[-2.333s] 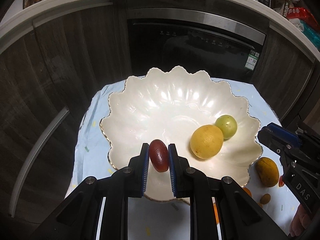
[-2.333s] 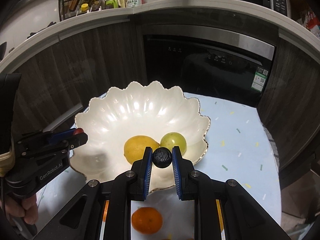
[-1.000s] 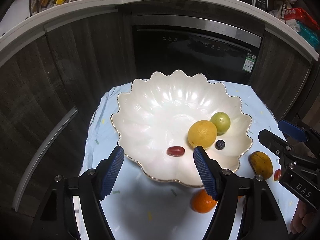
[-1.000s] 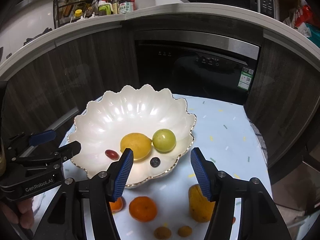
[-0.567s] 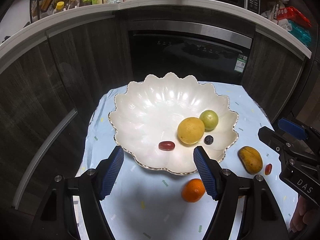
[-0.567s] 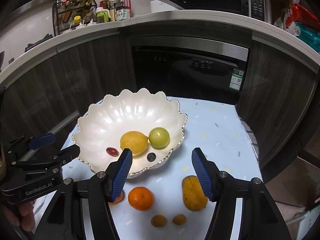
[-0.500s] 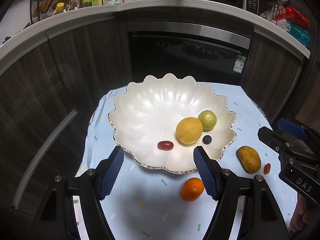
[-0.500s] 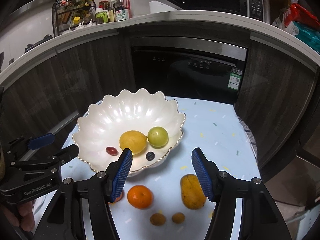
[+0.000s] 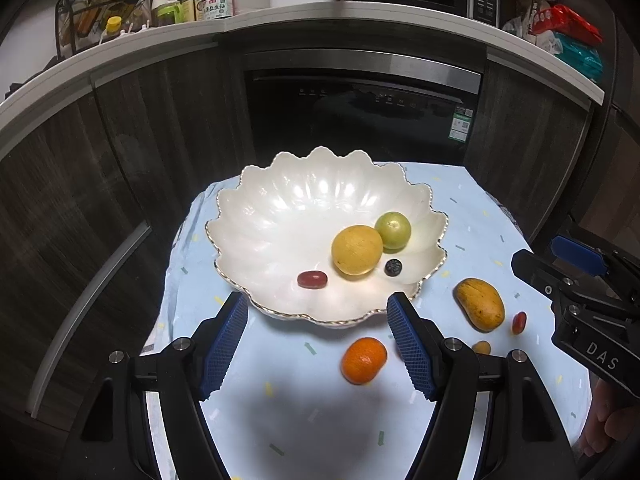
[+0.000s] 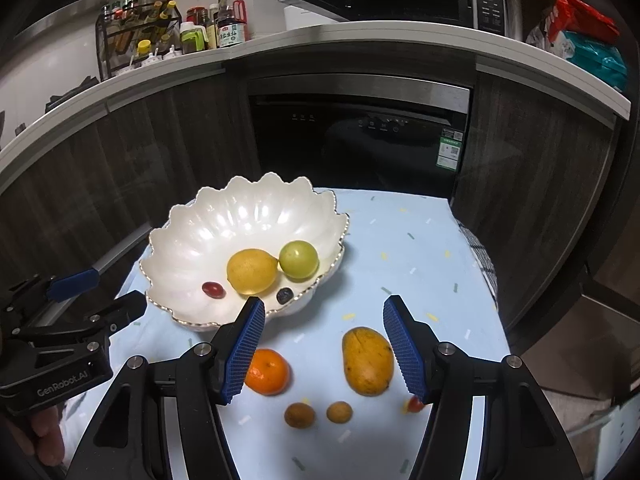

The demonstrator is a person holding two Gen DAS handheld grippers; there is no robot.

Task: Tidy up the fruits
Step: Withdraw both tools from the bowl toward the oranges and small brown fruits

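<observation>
On the near table [image 10: 400, 248], just right of the right gripper [image 10: 324, 344] centreline: mango [image 10: 367, 361], lying on its side, outside the bowl [image 10: 208, 216]. Likely heaviest piece, smooth skin, soft if ripe, so grip across the narrow middle, light squeeze. Orange [image 10: 267, 371] to its left is firm, round, may roll. Two small brown fruits [image 10: 300, 415] and a red grape [image 9: 519, 322] nearer: tiny, easily crushed. Bowl holds lemon [image 9: 357, 249], green fruit [image 9: 393, 230], red grape, dark berry. Both grippers empty, jaws spread wide; left gripper [image 9: 316, 336] hovers over the near bowl rim.
</observation>
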